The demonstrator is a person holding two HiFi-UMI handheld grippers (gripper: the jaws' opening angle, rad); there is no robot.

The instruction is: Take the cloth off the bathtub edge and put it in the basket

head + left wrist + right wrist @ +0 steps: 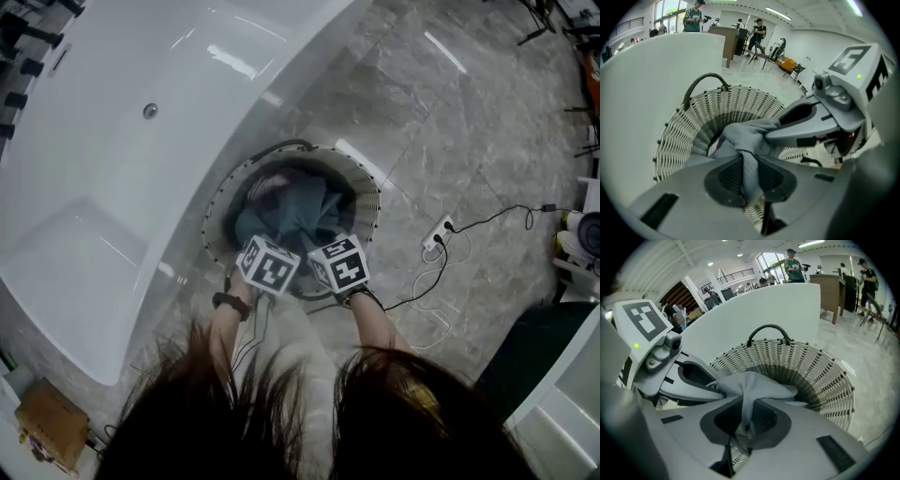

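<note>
A grey cloth [298, 212] hangs bunched over the mouth of a white wicker basket [367, 187] on the floor beside the white bathtub [122, 169]. My left gripper [749, 182] is shut on one fold of the cloth [740, 136], which runs up between its dark pads. My right gripper [743, 422] is shut on another fold of the cloth [752, 385]. Both grippers point steeply down, side by side, just above the basket's near rim. In the head view their marker cubes [269, 264] hide the jaws. The basket's dark handle [768, 329] arches at its far side.
A pinkish garment [267, 186] lies in the basket under the cloth. On the marble floor to the right are a power strip [437, 234] and its trailing cable. A cardboard box [52, 422] sits lower left. People stand far off in the hall.
</note>
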